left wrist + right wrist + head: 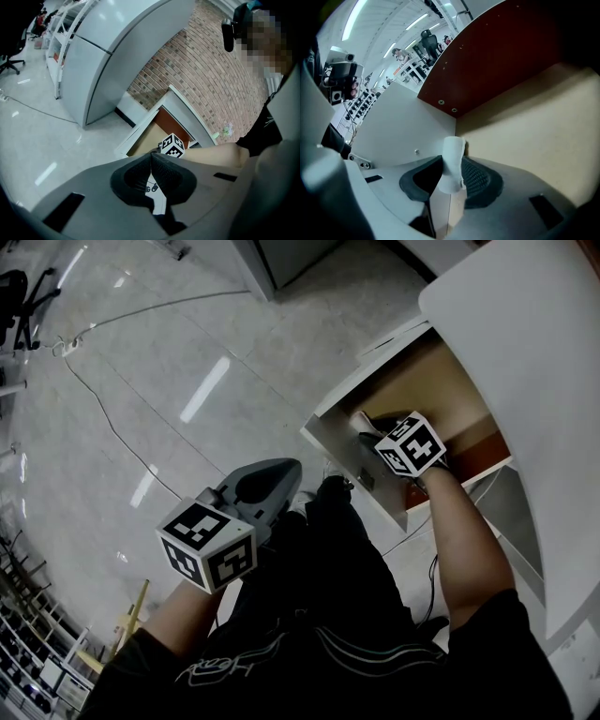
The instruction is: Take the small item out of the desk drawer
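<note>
The desk drawer [330, 439] stands pulled out at the right of the head view, with white sides and a tan floor [534, 122]. My right gripper [367, 434] reaches down into it near the front corner. In the right gripper view, a small white cylinder-shaped item [451, 149] stands upright between the jaws, and my right gripper [452, 160] is shut on it, both pads pressing its sides. My left gripper [286, 472] hangs outside the drawer, low at the left above the floor, and its jaws meet at the tip, so my left gripper [152, 155] is shut and holds nothing.
The white desk top [525, 352] overhangs the drawer on the right. A red-brown panel [497, 51] closes the drawer's far end. A cable [103, 418] runs over the tiled floor, and an office chair [19, 296] stands far left. A brick wall [211, 79] rises behind the desk.
</note>
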A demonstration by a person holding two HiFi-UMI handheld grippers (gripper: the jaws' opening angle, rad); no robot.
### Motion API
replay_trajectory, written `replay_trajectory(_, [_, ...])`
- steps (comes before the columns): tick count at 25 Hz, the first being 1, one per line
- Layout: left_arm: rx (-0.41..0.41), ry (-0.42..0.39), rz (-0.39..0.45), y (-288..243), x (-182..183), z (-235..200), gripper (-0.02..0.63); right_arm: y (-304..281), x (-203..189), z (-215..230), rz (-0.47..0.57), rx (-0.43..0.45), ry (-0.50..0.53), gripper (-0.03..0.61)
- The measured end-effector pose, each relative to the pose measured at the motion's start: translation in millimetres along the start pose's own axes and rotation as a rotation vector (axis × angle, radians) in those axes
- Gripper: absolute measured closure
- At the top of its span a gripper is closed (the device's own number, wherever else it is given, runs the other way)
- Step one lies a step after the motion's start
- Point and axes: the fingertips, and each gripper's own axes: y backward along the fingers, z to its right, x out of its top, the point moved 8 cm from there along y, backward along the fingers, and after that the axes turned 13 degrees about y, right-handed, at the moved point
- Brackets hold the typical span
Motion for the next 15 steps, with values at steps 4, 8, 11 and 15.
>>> replay_trajectory(4, [0.014, -0.004, -0.003, 1, 0, 2, 0.591, 1, 0, 0, 0.014, -0.005, -0.038, 0.442])
replay_trajectory(8, [0.015, -0.008, -0.007, 4, 1, 8, 0.592, 2, -1, -3, 0.018, -0.018, -0.076, 0.443])
replay_trajectory(11, [0.02, -0.017, -0.013, 5, 1, 12, 0.592, 7, -1, -5, 0.03, -0.036, -0.079, 0.445])
replay_trajectory(15, [0.02, -0.038, -0.017, 8, 1, 18, 0.592, 18, 0, -7, 0.045, -0.062, -0.084, 0.445])
